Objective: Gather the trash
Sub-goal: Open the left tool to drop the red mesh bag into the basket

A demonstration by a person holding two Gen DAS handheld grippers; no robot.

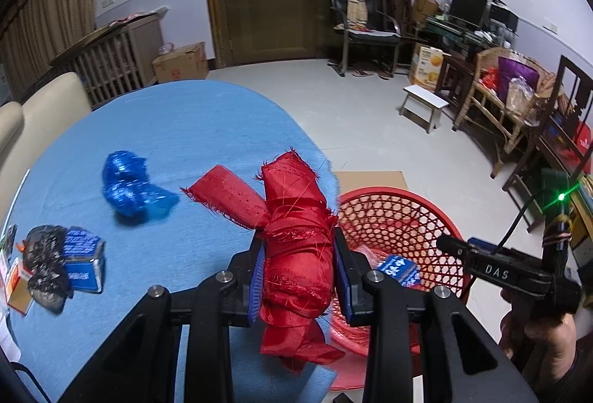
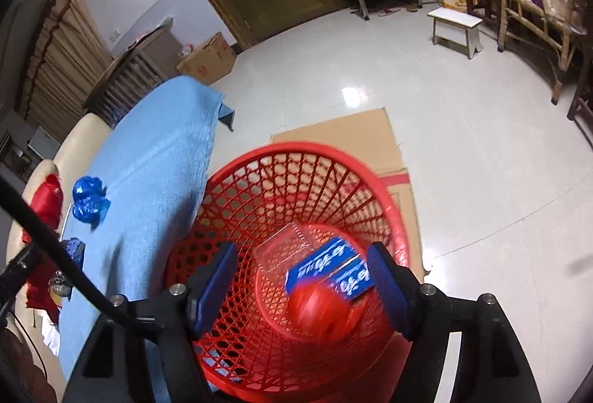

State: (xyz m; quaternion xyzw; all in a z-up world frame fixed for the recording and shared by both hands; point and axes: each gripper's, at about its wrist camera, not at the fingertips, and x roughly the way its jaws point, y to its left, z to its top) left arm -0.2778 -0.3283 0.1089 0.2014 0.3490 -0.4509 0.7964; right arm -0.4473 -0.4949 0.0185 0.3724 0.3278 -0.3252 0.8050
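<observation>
My left gripper (image 1: pixel 299 266) is shut on a bundle of red cloth (image 1: pixel 296 236), held above the right edge of the blue-covered table (image 1: pixel 178 129). The red mesh basket (image 1: pixel 396 217) stands on the floor just to the right. My right gripper (image 2: pixel 302 286) hangs open over the red mesh basket (image 2: pixel 281 173), nothing pressed between its pads. Below it, inside the basket, lie a blue-and-white box (image 2: pixel 328 269) and a blurred red wad (image 2: pixel 318 306). A crumpled blue bag (image 1: pixel 129 184), a black wad (image 1: pixel 46 266) and a blue box (image 1: pixel 83 260) rest on the table.
Flat cardboard (image 2: pixel 344 140) lies under the basket on the pale floor. A white stool (image 1: pixel 424 106), wicker chair (image 1: pixel 496 99), black chair (image 1: pixel 363 25) and cardboard boxes (image 1: pixel 181 62) line the room. A person's hand (image 1: pixel 541 336) holds the right gripper. A beige sofa (image 1: pixel 40 114) borders the table.
</observation>
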